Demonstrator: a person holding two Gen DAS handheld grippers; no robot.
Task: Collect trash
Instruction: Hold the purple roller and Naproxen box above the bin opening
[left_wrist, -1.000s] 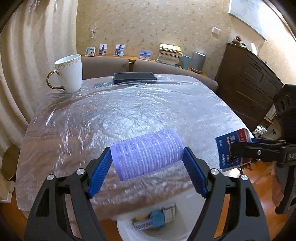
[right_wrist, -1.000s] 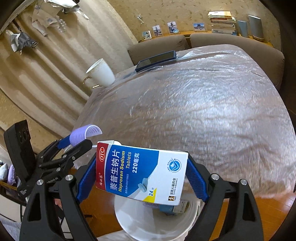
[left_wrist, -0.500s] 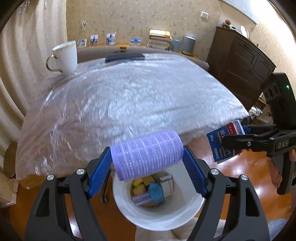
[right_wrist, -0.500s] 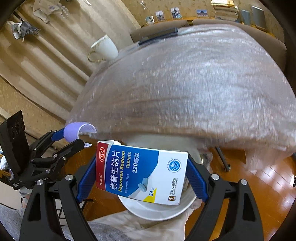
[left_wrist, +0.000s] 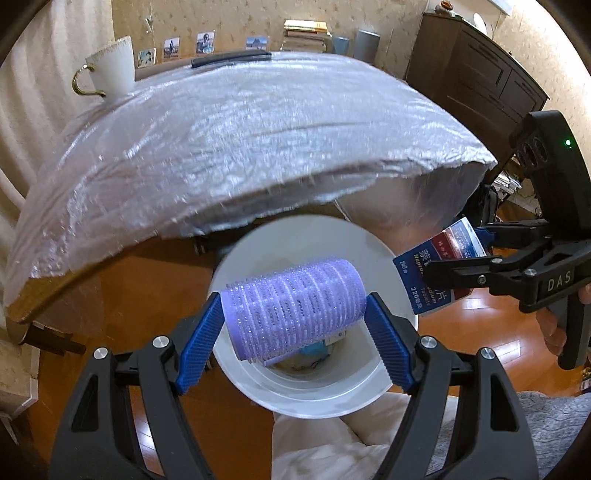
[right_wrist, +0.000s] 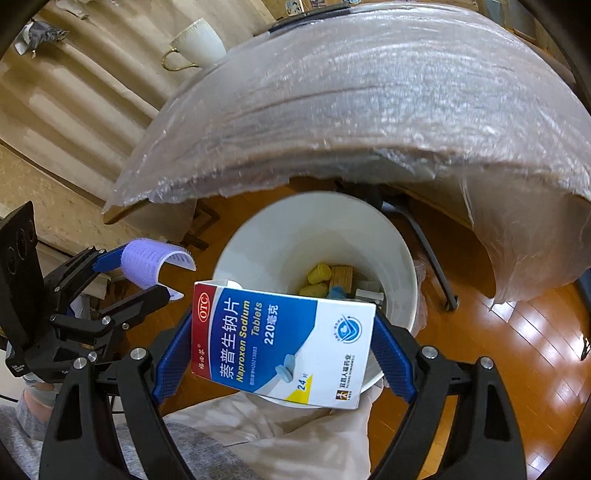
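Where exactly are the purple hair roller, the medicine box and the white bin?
purple hair roller (left_wrist: 293, 306), left wrist view, middle of its bristled side.
medicine box (right_wrist: 282, 341), right wrist view, printed front face.
white bin (right_wrist: 295, 236), right wrist view, bare inner wall.

Bin (left_wrist: 295, 391) on floor (left_wrist: 122, 295), before table (left_wrist: 240, 140).

Glossy orange wood floor (right_wrist: 524, 332), beige patterned wallpaper (left_wrist: 229, 14), dark wooden cabinet (left_wrist: 476, 74), plastic-covered table (left_wrist: 240, 140).

Left tool (left_wrist: 293, 326) and right tool (right_wrist: 282, 349) both clamped, side by side.
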